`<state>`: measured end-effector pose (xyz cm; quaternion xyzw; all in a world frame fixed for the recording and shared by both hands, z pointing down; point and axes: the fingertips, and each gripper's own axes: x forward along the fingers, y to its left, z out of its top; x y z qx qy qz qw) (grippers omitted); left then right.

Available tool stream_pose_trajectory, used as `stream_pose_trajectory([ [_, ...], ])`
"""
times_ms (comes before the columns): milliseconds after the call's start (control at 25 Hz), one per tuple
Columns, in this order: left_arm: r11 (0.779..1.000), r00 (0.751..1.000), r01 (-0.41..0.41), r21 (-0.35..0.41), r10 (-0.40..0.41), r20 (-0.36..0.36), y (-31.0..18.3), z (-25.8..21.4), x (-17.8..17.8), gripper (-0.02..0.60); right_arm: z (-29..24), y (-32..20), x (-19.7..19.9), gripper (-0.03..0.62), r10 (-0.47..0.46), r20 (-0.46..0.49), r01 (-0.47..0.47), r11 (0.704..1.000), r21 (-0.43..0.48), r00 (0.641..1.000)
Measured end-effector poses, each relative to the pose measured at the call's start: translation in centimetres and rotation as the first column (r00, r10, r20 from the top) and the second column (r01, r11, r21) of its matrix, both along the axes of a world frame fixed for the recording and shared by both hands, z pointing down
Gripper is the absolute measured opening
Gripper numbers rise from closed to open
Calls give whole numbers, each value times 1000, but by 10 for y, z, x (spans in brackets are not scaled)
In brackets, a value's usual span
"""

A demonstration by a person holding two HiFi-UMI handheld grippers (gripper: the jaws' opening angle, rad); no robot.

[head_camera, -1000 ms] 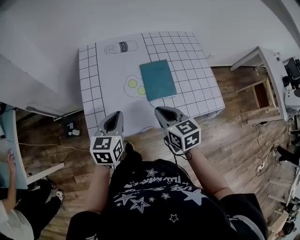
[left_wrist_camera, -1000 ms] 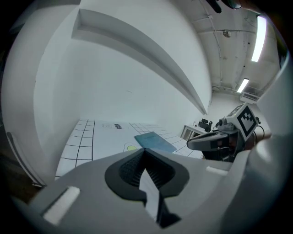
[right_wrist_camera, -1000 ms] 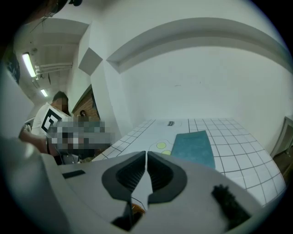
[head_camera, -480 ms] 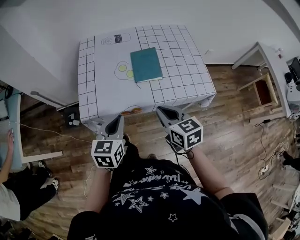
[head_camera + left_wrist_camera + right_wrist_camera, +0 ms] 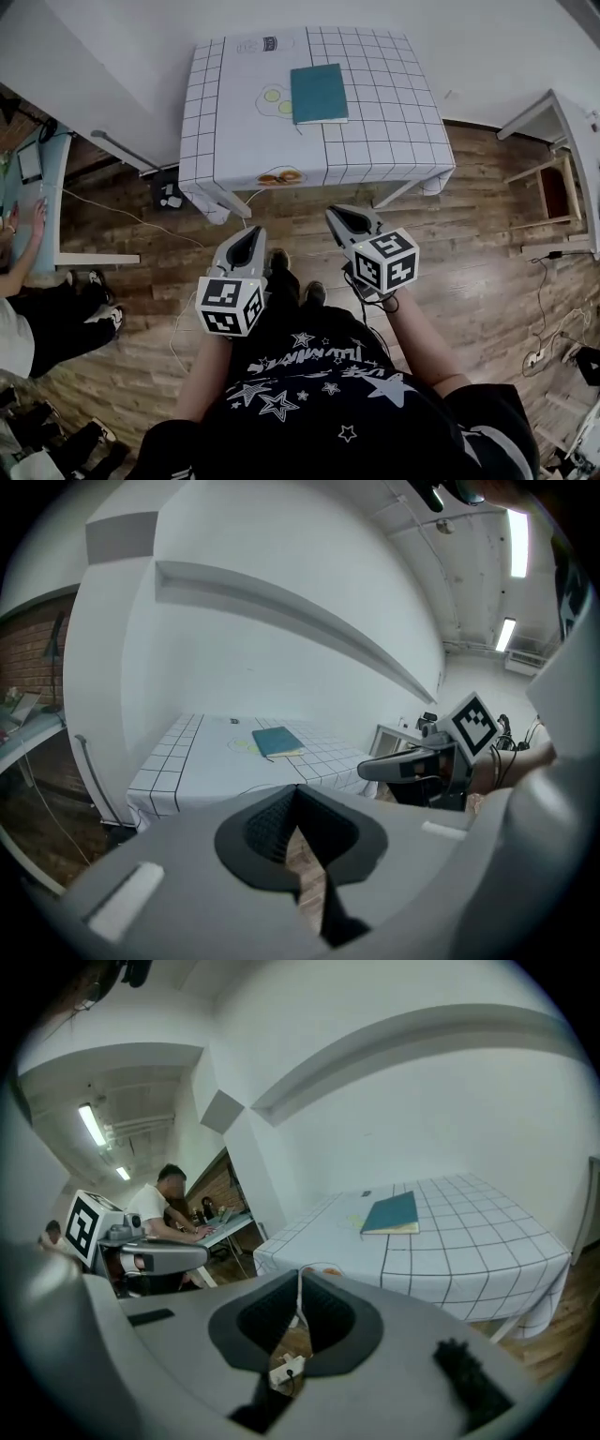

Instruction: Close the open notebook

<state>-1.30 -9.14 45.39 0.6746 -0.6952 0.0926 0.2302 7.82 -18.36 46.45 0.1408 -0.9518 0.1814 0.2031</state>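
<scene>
1. Fingertips on the left gripper [image 5: 251,232] are pressed together with nothing between them. The left gripper view shows only a thin seam between the ribbed pads.
2. On the right gripper [image 5: 334,216] the fingers are likewise closed and empty, with bare floor showing below the seam in the right gripper view.
3. Lying flat on the table [image 5: 384,155], the notebook [image 5: 319,93] has its teal cover facing up and no pages showing. It sits toward the far middle of the gridded cloth, just beside the drawn fried eggs [image 5: 274,97].
4. Both grippers hang side by side over the wooden floor [image 5: 469,253], close to the person's body and well apart from the table edge.
5. Judging by the cover lying down, the closing step itself looks done, and this moment reads as standing clear of the table.
6. I judge that the next move asks nothing more of the notebook. If the cover were found to be springing up, a gripper would have to come in over the near edge of the table and press down on it with closed tips.
</scene>
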Motion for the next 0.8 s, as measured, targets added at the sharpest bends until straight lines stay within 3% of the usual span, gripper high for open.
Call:
stream_pose_trajectory([
  [400,1000,1000,16,-16,-16,16,42,1,-24,9,-3,47,-44,23,-81,30,81,997,10,996],
  [560,1000,1000,0,3,0,-3,64,-2,-39,9,-5,65,-61,23,-64,-5,64,998,28,998],
  [800,998,999,-54,24,55,-3,106,-16,-72,9,-35,106,-96,23,-15,23,13,997,77,1000],
])
